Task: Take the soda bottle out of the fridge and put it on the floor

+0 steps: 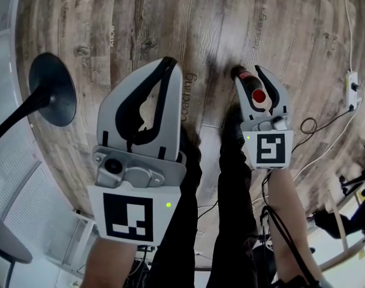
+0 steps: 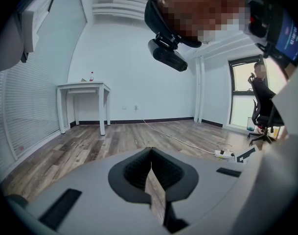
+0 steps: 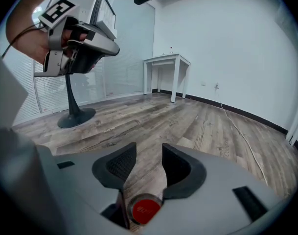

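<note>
A dark soda bottle with a red cap stands upright on the wooden floor. My right gripper is just above it, jaws open, one on each side of the bottle's top. In the right gripper view the red cap sits low between the open jaws of that gripper, and the pads do not touch it. My left gripper hangs higher at the left, shut with nothing in it. Its tips meet in the left gripper view. The fridge is not in view.
A black round stand base sits on the floor at the left. A white power strip and cables lie at the right. A white table stands by the far wall. The person's dark trouser legs are below the grippers.
</note>
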The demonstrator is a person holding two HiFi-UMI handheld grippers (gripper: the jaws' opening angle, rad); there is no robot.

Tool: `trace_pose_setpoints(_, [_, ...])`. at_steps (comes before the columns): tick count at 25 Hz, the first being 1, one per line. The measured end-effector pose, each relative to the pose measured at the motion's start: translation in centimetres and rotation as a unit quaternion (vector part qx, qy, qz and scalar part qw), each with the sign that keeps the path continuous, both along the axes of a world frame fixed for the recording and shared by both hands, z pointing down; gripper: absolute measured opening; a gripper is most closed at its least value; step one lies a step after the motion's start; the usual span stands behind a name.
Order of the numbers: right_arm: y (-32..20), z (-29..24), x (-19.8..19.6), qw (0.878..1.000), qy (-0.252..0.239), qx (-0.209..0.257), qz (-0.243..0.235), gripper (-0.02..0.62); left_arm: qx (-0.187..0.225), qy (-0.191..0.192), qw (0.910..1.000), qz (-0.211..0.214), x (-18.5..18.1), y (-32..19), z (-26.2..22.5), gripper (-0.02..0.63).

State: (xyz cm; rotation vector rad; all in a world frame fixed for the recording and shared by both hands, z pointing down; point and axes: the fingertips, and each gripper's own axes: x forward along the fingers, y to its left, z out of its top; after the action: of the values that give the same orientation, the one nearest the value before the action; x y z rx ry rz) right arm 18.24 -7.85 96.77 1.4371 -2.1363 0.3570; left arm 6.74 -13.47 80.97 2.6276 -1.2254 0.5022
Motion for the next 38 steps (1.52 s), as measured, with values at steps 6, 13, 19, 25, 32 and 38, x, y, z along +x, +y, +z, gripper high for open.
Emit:
trace_pose_setpoints(6, [-2.8,-5.4,-0.2,0.999,-0.022,0.039,0.024,0.176,0.016,0.006,0.9998,-0.009,-0.2,-1.3,-2.9,0.017])
trace_pose_setpoints(13, [-6.6,-15.0,-1.3,0.993,-0.057,0.091,0.038,0.158,0.046,0.019,0.9983,-0.029,-0.5,-4.0,-8.6,0.017])
trace_pose_setpoints(19, [-9.7,-25.5,-2.5,0.986,-0.080,0.142,0.032,0.087,0.081,0.033,0.9945,-0.057,-1.5,-6.2,-16.1,0.017])
trace_pose_setpoints(25, [-12.9,-37.0,-3.7,0.976,-0.084,0.199,0.020,0.016,0.130,0.049,0.9877,-0.071,-2.1,-7.7,-25.9,0.017])
trace_pose_setpoints(32, [-14.2,-52.5,-6.1,0.964,-0.092,0.249,-0.003,0.014,0.179,0.059,0.9779,-0.089,-3.8,-8.0,-39.9,0.017])
trace_pose_setpoints(38, [-14.0,-65.5,-7.3,0.947,-0.087,0.308,-0.016,0.012,0.229,0.068,0.9659,-0.100,-4.5,-7.3,-51.6,0.017])
